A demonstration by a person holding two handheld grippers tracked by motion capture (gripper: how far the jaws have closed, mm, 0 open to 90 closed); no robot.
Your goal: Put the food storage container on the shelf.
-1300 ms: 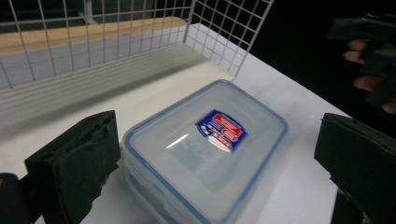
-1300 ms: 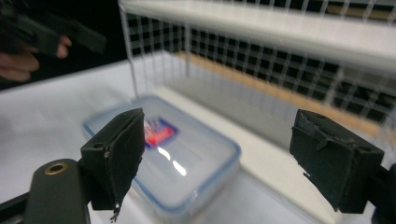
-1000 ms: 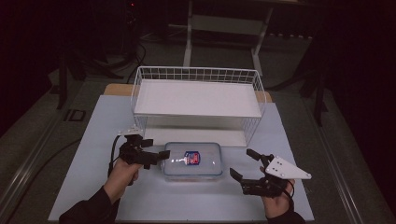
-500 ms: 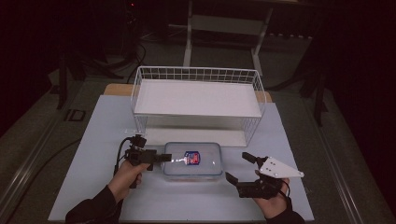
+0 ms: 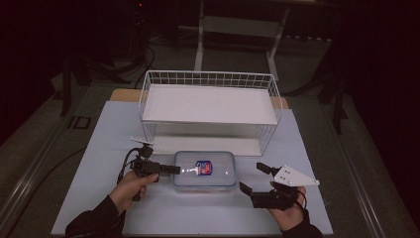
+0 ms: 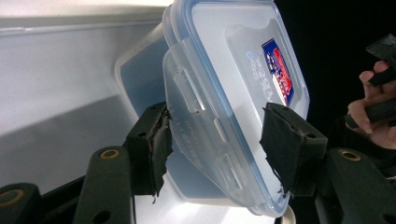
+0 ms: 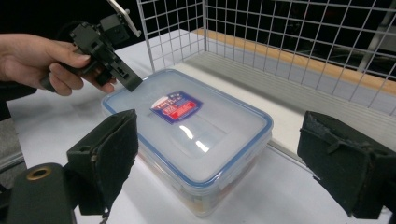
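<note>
A clear lidded food container [image 5: 205, 171] with a blue seal and a red-blue label lies on the white mat in front of the wire basket. My left gripper [image 5: 173, 170] is at its left end, turned on its side. In the left gripper view its jaws [image 6: 217, 144] have just been closing, and now one pad lies on the lid [image 6: 233, 56] while the other sits under the end latch flap [image 6: 196, 107]. My right gripper [image 5: 251, 176] stands open just off the container's right front corner. Its pads [image 7: 109, 154] frame the container [image 7: 196, 126] without touching it.
A white wire basket [image 5: 208, 101] with a flat white floor stands directly behind the container, its mesh wall [image 7: 280, 37] close to the far side. The white mat [image 5: 114, 144] reaches out to the left and front. Dark cables lie on the floor at the back left.
The left gripper has sunk a little at the container's left end and its jaws have narrowed onto the end flap. The right gripper has barely shifted.
</note>
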